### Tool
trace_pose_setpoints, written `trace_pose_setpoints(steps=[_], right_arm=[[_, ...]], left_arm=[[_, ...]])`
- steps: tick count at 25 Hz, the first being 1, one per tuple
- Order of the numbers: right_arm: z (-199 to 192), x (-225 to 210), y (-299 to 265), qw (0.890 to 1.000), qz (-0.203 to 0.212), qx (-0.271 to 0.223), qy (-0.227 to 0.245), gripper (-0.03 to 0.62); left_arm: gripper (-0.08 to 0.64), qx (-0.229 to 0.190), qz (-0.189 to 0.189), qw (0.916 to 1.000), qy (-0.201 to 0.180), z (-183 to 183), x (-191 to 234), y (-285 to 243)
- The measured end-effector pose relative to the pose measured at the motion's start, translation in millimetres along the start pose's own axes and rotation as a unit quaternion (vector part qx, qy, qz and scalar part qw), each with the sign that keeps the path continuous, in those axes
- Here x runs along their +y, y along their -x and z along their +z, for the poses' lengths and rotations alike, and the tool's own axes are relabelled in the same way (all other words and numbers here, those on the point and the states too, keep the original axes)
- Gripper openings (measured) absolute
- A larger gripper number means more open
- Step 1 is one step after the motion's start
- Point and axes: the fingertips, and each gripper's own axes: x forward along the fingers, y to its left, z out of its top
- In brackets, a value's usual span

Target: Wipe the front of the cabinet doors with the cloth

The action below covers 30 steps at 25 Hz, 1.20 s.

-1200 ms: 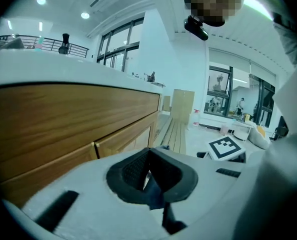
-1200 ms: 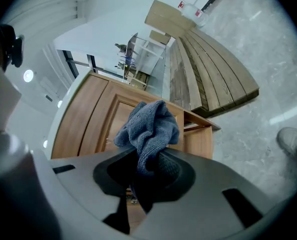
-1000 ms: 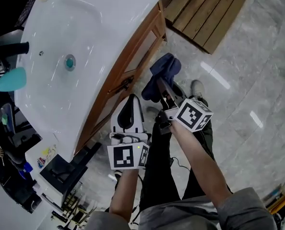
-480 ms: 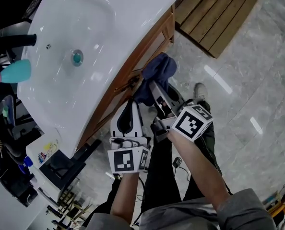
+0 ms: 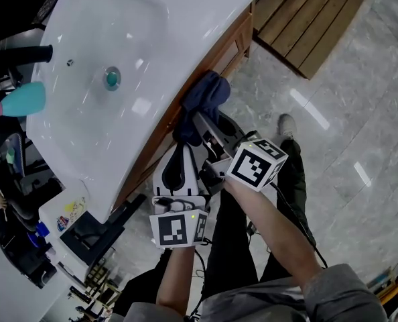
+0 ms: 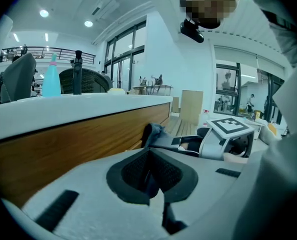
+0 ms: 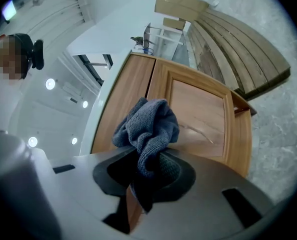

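Cloth [image 7: 147,129] — lengthwise along right claw [image 7: 144,173], toward door [image 7: 198,115]

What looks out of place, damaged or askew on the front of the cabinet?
Nothing clearly stands out. The cabinet door has one faint pale streak on its panel; whether it is a scratch or a reflection, I cannot tell. The cloth sits bunched in the right tool.

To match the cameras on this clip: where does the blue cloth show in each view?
Head view: cloth at centre, at the wooden cabinet front.
Left gripper view: cloth at centre, beside the cabinet front.
Right gripper view: cloth at centre, clamped in the right tongs.
Shared landmark: the wooden cabinet front.
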Motion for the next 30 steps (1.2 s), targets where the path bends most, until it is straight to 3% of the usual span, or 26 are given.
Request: trace_pose_setpoints(steps=[12,19,30], right_arm=[[-5,-6,-13,1.0,-0.014,0.0,0.005,0.075],[-14,-41,-20,0.999,-0.051,0.011,0.004,0.075],[-14,-63,-25,0.997,-0.068,0.015,0.032,0.074]], left_arm=[[0.008,0.001,-0.002,1.0,0.003,-7,6,-1],[0.008,0.003,-0.012,0.9999,0.004,-15,5,-8],[0.008,0.012,-0.018,0.9997,0.008,-29,7,-11]])
